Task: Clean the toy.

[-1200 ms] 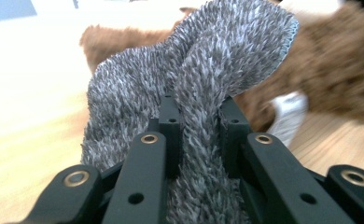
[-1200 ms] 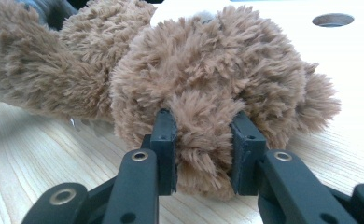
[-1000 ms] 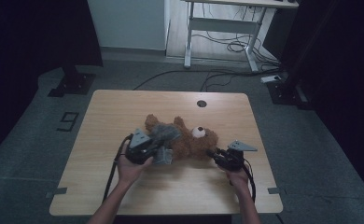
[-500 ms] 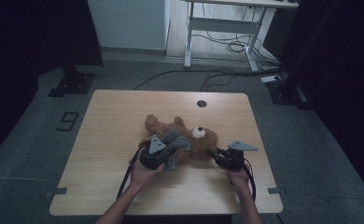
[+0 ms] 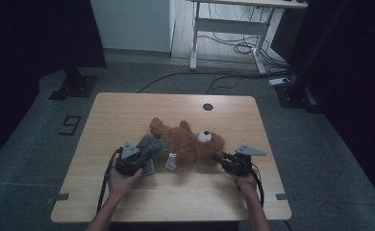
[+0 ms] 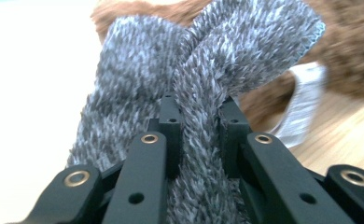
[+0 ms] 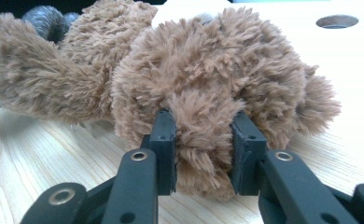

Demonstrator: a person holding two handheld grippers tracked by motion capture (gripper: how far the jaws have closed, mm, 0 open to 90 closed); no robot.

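One teddy bear (image 5: pixel 190 144); one grey knitted garment (image 5: pixel 149 147); two claws.

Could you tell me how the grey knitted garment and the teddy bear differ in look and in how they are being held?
The grey knitted garment is mottled grey, flat-knit cloth; the teddy bear is brown, plump and shaggy. The left tool pinches a thin fold of the garment, while the right tool clamps a thick tuft at the bear's head. The garment is bunched at the bear's lower end; the bear lies stretched across the table. Both are soft and gripped.
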